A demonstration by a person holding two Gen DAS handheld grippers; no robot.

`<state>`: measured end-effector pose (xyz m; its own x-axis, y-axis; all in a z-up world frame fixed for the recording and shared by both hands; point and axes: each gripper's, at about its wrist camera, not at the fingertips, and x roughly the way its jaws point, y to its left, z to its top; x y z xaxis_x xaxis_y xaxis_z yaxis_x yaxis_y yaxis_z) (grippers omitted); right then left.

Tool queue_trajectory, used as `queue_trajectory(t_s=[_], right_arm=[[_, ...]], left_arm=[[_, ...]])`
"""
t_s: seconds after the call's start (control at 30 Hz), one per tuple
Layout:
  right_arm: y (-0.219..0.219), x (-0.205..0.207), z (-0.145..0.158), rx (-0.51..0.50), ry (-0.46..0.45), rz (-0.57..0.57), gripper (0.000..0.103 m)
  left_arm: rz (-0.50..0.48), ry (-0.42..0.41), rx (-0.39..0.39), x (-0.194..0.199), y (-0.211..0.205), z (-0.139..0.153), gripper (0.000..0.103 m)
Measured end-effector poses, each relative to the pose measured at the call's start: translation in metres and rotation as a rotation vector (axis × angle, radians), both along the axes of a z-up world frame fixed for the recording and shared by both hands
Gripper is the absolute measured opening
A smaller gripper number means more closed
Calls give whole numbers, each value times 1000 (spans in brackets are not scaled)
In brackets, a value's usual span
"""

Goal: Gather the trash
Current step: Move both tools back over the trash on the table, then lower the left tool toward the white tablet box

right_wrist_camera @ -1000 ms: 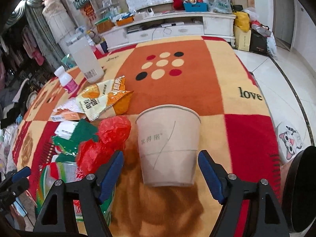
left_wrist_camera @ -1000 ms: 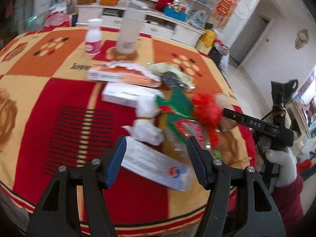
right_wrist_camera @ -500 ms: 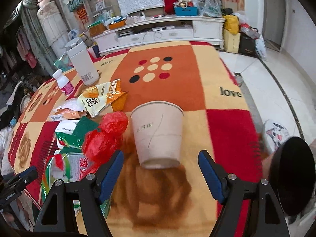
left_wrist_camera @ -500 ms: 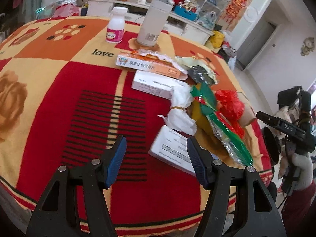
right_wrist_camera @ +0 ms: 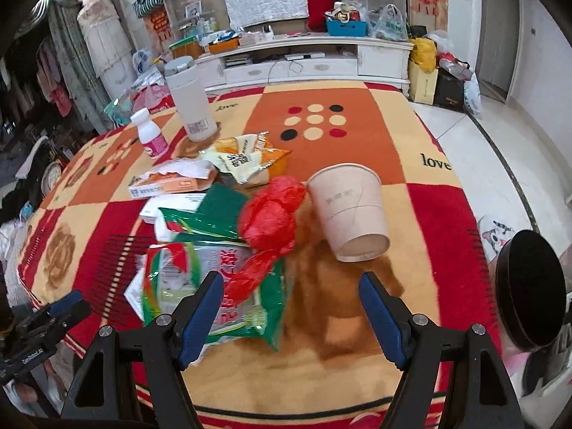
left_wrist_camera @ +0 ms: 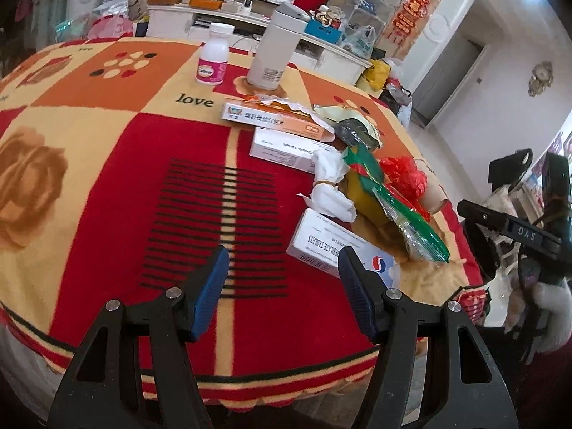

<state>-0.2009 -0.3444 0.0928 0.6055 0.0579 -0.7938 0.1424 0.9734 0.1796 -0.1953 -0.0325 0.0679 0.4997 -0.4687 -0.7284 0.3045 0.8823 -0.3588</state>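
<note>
Checkered red-and-orange blanket [right_wrist_camera: 357,136] covers my counter. Both my left gripper [left_wrist_camera: 282,271] and right gripper [right_wrist_camera: 291,300] hang spread, empty. Beyond the right gripper lies the paper cup [right_wrist_camera: 348,211] on its side, red plastic bag [right_wrist_camera: 271,220] touching its left, snack wrappers [right_wrist_camera: 243,159] behind.

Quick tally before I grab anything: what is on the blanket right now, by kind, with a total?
Medicine boxes: 3 — orange box, white box, tablets box
Snack wrappers: 2 — green wrapper, yellow wrapper
Red plastic bag: 1
Paper cup: 1
Crumpled tissues: 1 clump
Pill bottle: 1
Thermos: 1
Total: 10
</note>
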Motion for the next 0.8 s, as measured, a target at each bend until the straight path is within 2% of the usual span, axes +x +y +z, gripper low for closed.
queue_trajectory(t_s=[0.47,0.57,0.8], right_arm=[[-13,-11,-3,62,-25,-16,75],[-18,-14,-3,62,-39,-23,76],[-25,-6,-9,81,-18,23,78]], left_arm=[[-36,11,13,-9,-15,-1,62],[-54,34,-24,-7,-20,-3,63],[-69,106,-36,8,-36,-18,64]])
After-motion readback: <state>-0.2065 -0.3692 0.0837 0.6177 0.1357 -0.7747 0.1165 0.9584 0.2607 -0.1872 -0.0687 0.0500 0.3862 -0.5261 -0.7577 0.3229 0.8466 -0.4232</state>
